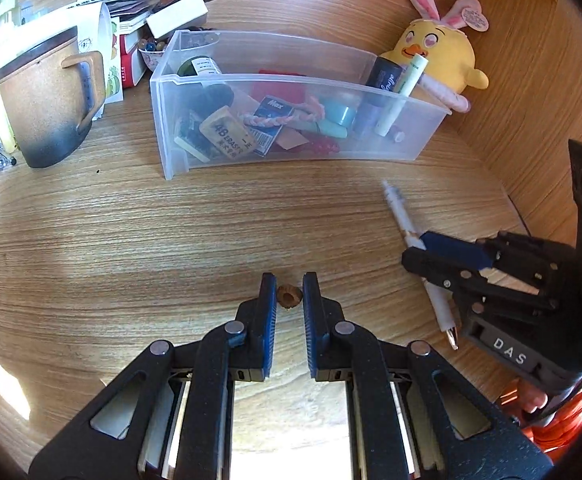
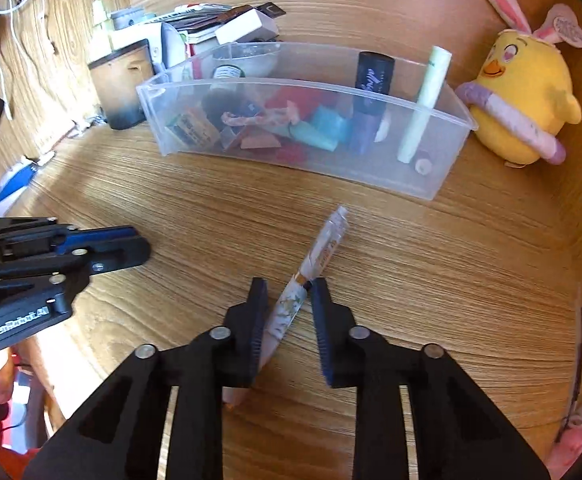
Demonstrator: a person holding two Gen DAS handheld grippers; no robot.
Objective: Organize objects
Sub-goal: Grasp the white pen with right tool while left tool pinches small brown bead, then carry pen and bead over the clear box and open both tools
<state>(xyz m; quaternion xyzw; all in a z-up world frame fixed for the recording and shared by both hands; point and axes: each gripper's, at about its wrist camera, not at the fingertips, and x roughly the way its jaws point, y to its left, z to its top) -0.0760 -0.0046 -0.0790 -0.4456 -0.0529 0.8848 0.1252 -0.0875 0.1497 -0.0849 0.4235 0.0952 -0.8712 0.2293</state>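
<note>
A clear plastic bin (image 1: 291,148) (image 2: 431,184) with several small items stands at the back of the wooden desk. My left gripper (image 1: 289,286) is open low over the desk, with a small brown ring-shaped bead (image 1: 289,297) between its fingertips. My right gripper (image 2: 289,286) is open around a white patterned pen (image 2: 315,268) that lies on the desk, slanting between its fingers; it also shows in the left wrist view (image 1: 415,252). Whether the fingers touch the pen I cannot tell.
A yellow plush chick (image 1: 439,56) (image 2: 527,108) sits right of the bin. A brown mug (image 1: 51,100) and stacked books and boxes (image 1: 139,12) stand at the left back. Wooden walls (image 1: 531,92) close the right side and back.
</note>
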